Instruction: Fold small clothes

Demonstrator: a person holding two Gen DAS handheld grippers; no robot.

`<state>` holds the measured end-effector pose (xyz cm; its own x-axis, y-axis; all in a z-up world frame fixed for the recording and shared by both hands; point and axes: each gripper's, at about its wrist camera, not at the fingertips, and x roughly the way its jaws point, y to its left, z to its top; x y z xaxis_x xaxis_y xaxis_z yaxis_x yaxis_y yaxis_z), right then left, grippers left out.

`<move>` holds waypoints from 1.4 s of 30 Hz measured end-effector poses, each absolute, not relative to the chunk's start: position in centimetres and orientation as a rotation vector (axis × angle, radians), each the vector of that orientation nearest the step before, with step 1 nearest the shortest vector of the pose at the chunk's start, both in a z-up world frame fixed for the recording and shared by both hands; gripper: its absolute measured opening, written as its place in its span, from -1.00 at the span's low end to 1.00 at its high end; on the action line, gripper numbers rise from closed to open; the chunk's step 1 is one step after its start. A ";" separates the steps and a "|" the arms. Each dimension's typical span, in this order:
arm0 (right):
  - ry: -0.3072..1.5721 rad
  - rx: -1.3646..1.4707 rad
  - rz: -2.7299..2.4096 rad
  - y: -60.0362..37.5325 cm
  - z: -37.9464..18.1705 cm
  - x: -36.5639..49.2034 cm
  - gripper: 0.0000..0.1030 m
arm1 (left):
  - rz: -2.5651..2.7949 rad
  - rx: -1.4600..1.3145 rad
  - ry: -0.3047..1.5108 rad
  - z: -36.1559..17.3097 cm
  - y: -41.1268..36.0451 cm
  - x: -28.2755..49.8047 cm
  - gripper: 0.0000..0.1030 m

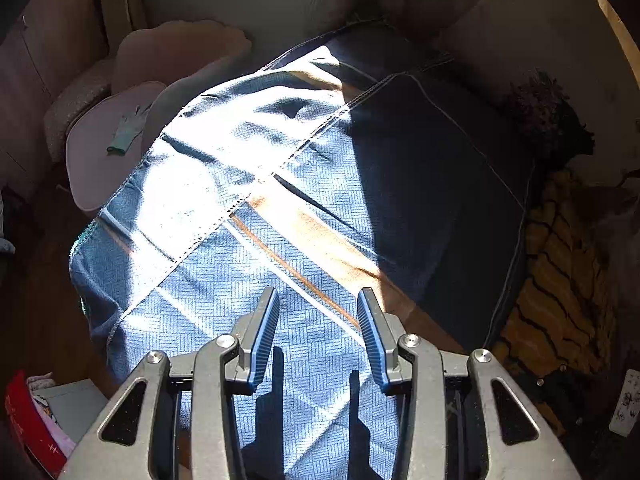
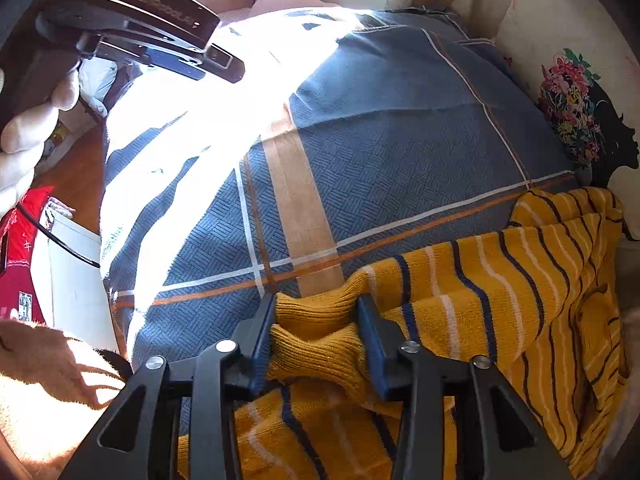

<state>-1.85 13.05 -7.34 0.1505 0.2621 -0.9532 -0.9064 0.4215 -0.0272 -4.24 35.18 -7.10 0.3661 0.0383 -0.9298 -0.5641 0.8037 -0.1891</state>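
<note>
A yellow knit sweater (image 2: 500, 272) with dark and white stripes lies on a bed covered by a blue patterned blanket (image 2: 380, 128). In the left wrist view the sweater (image 1: 556, 280) lies at the right edge of the blanket (image 1: 248, 280). My right gripper (image 2: 316, 304) has its jaws wide apart around a bunched ribbed cuff (image 2: 316, 344) of the sweater; whether the pads press it I cannot tell. My left gripper (image 1: 318, 300) is open and empty above the blanket. It also shows from the side at the top left of the right wrist view (image 2: 192, 56).
A floral cushion (image 2: 572, 112) leans at the bed's far right. A beige cushion (image 1: 176, 52) and a pad with a green glove (image 1: 128, 132) sit to the left. A white box (image 2: 76, 280) and a red item (image 2: 16, 248) stand beside the bed on a wooden floor.
</note>
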 end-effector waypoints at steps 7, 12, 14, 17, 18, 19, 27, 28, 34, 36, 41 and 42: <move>1.066 -0.341 0.913 10.7 -0.5 4.7 -0.82 | 0.402 -0.549 1.114 -6.0 34.1 -4.8 -0.24; 0.893 0.086 0.794 0.2 9.2 11.9 -0.82 | 0.357 -0.510 1.086 -4.2 31.7 -3.4 -0.24; 0.838 0.180 0.694 -6.1 11.3 13.4 -0.82 | 0.335 -0.494 1.082 -3.7 30.4 -2.9 -0.24; 0.827 0.207 0.484 -15.0 10.9 15.2 -0.82 | 0.302 -0.463 1.088 -3.4 28.2 -2.0 -0.22; 0.837 0.213 0.430 -17.3 10.2 15.7 -0.82 | 0.289 -0.453 1.094 -3.5 27.4 -1.7 -0.21; 0.849 0.210 0.364 -19.5 9.0 16.4 -0.83 | 0.275 -0.442 1.101 -3.6 26.5 -1.4 -0.21; 1.031 0.142 -0.070 -33.5 -2.3 19.4 -0.82 | 0.176 -0.351 1.149 -4.7 19.1 1.6 -0.21; 1.054 0.124 -0.112 -34.4 -3.6 19.6 -0.81 | 0.166 -0.337 1.154 -4.9 18.3 2.0 -0.21; 1.048 0.236 -0.081 -36.2 -4.8 15.9 0.11 | 0.112 -0.278 1.204 -6.9 15.2 3.5 -0.20; 1.078 0.252 -0.047 -35.7 -5.4 14.1 0.11 | 0.093 -0.274 1.232 -7.8 14.6 3.5 -0.20; 1.180 0.317 0.017 -33.9 -7.3 8.6 0.11 | 0.025 -0.310 1.275 -9.9 14.7 3.7 -0.20; 1.196 0.338 0.024 -33.8 -7.8 7.7 0.11 | 0.011 -0.309 1.269 -10.0 14.7 3.7 -0.18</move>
